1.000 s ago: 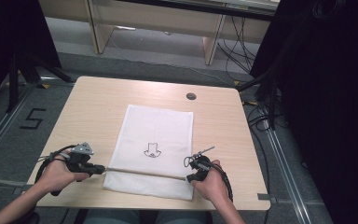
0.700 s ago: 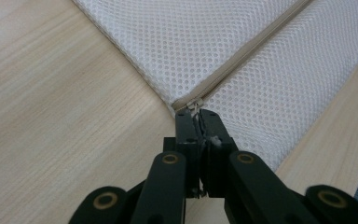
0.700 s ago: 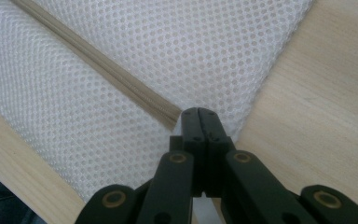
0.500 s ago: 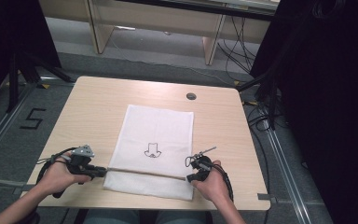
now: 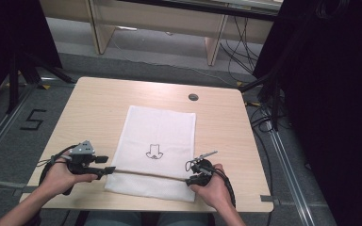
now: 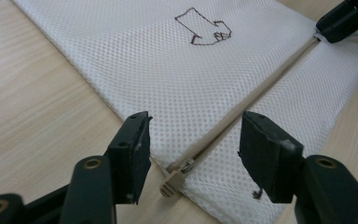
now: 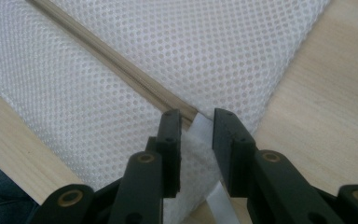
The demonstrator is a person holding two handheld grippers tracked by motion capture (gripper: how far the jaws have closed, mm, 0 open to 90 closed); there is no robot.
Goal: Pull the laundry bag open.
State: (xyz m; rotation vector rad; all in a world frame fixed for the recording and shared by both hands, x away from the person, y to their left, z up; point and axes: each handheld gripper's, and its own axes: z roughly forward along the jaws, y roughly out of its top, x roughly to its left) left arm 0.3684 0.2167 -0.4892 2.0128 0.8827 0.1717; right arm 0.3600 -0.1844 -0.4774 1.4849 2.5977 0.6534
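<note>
At the bottom middle of the high view our white mesh bag (image 5: pixel 158 141) lies flat | soft, light, floppy | left gripper (image 6: pixel 193 151) just opened wide around zipper pull (image 6: pixel 171 183), holding nothing | right gripper (image 7: pixel 196 126) just loosened, white tab (image 7: pixel 200 130) between jaws | we'd grab the pull.

The high view looks forward and down from above the person's side, far off, taking in the whole surface (image 5: pixel 103 101). Each tool view rides close behind its own jaws, looking along them. All three share the mesh bag (image 5: pixel 162 129) and its zip line (image 6: pixel 256 91)
</note>
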